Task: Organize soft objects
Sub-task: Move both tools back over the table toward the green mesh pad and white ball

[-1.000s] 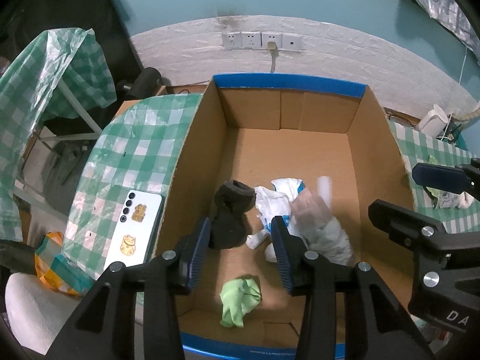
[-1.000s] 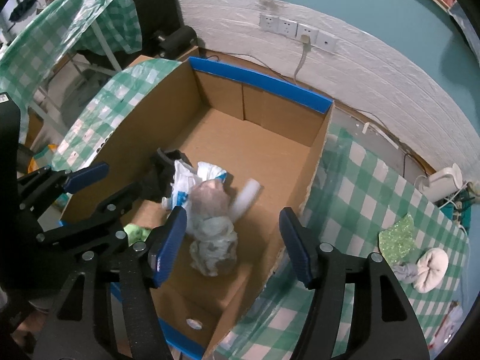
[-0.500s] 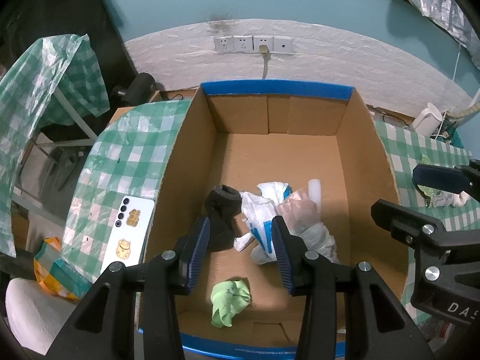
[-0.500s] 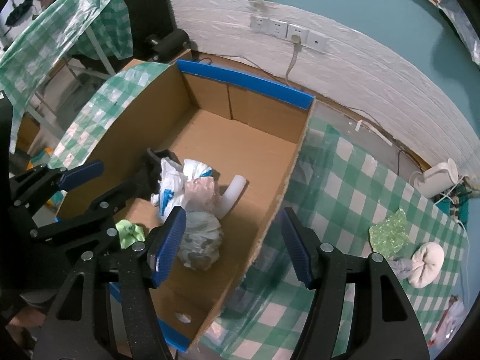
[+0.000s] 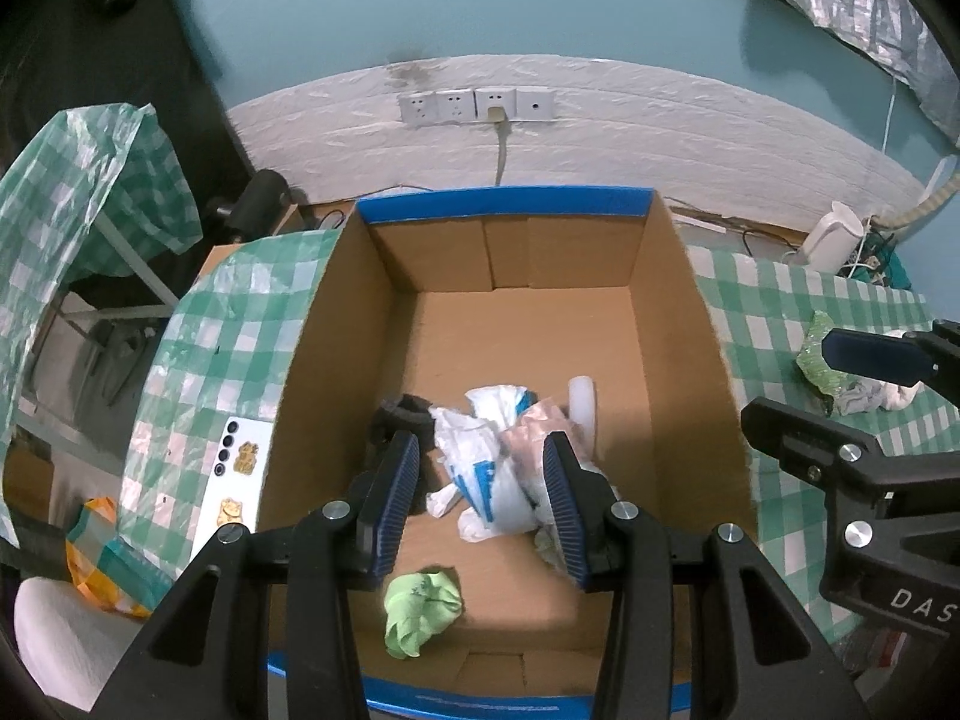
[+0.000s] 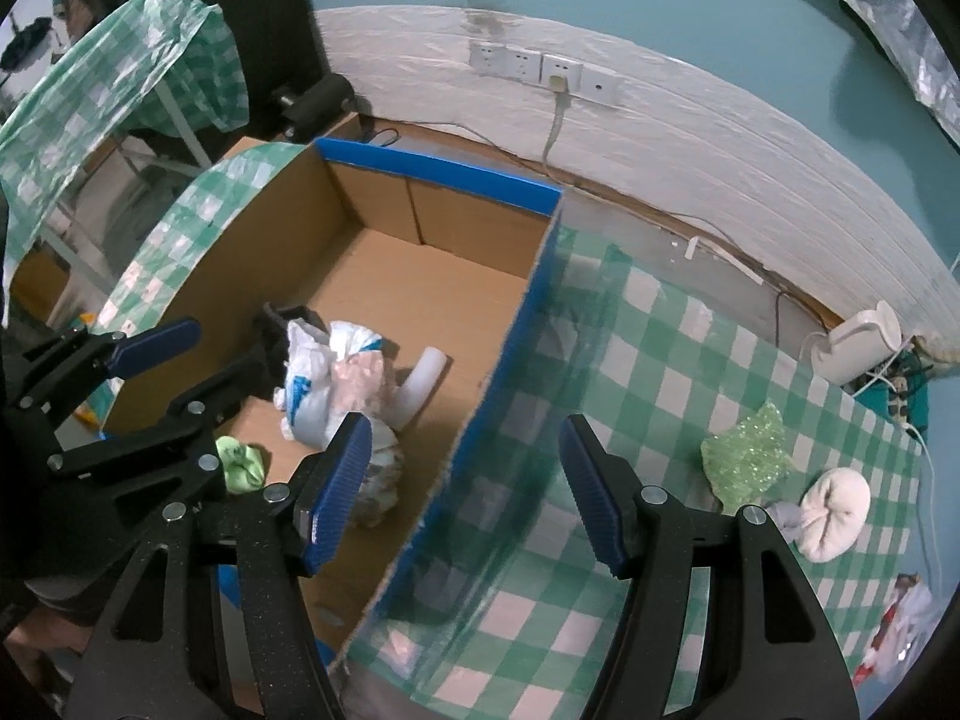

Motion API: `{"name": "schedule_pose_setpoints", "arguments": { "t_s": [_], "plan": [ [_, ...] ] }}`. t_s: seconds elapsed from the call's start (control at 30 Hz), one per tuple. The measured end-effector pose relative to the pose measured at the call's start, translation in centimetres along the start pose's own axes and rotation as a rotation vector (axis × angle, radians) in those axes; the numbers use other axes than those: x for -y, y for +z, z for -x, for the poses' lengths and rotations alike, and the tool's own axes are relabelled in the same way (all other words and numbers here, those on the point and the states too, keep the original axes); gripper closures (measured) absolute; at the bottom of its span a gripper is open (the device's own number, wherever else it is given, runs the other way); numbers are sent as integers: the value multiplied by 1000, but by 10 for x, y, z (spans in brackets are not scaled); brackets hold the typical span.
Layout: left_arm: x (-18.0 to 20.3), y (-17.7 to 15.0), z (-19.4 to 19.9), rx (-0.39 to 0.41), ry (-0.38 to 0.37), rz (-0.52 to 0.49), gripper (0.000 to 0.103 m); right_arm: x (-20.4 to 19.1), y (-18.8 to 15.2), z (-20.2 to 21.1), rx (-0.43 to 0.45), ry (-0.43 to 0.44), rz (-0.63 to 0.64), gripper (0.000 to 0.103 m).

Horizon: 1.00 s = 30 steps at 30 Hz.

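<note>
On the far left of the cloth-covered table (image 5: 228,324) a phone (image 5: 235,471) lies flat beside the box (image 5: 498,204). The left gripper (image 5: 480,498) hangs over the box's near half, claw spread, pinching nothing. Below it sit a black piece (image 5: 401,420), a white-and-blue bag (image 5: 480,468), a pinkish bundle (image 5: 534,426) and a white tube (image 5: 583,402), bunched together; a green cloth (image 5: 423,600) lies alone at the near wall. So that much looks sorted. The right gripper (image 6: 462,489) hovers across the box's right wall, claw spread and empty too. Toward the table's right edge, a glittery green piece (image 6: 747,450) and a cream roll (image 6: 837,513) touching a grey scrap (image 6: 783,516) are not yet boxed. Against a second ago: both grippers have drifted right, the right one off the pile and out over the wall, and the falling bundle has settled.
</note>
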<state>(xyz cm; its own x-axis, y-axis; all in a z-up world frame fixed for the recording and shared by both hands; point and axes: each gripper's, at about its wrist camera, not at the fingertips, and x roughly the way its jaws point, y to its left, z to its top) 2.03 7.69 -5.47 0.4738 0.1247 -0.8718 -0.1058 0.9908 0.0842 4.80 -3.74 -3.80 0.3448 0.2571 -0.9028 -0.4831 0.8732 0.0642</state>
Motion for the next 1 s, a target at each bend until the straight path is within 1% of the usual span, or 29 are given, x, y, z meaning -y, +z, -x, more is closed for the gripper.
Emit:
{"name": "schedule_pose_setpoints", "arguments": {
  "t_s": [0.73, 1.0],
  "plan": [
    [46, 9, 9, 18, -37, -67, 59, 51, -25, 18, 11, -54, -68, 37],
    [71, 13, 13, 26, -51, -106, 59, 75, -38, 23, 9, -76, -99, 37]
  ]
}}
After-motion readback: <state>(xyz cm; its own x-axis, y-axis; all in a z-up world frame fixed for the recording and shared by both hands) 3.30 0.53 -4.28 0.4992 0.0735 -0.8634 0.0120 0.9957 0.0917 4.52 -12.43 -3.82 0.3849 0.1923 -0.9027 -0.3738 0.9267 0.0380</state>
